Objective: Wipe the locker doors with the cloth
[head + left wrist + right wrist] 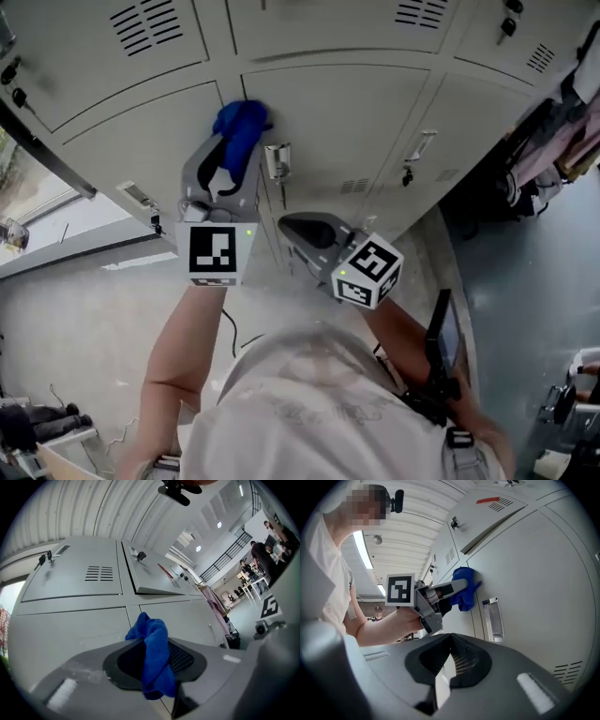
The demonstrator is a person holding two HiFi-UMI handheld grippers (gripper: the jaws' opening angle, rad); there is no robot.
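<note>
A bright blue cloth (241,131) is bunched between the jaws of my left gripper (230,155) and pressed against a grey locker door (356,122). In the left gripper view the cloth (154,653) hangs out of that gripper (154,663), which is shut on it. My right gripper (300,225) hovers lower and to the right, just off the lockers, its jaws shut with nothing held. The right gripper view looks past its own closed tips (450,639) at the left gripper (450,590) and the cloth (464,592) against the door.
A metal handle recess (277,161) sits just right of the cloth. One upper locker door (150,573) stands ajar. Clothes and bags (553,141) hang beside the lockers at the right. People (262,555) stand far off in the hall.
</note>
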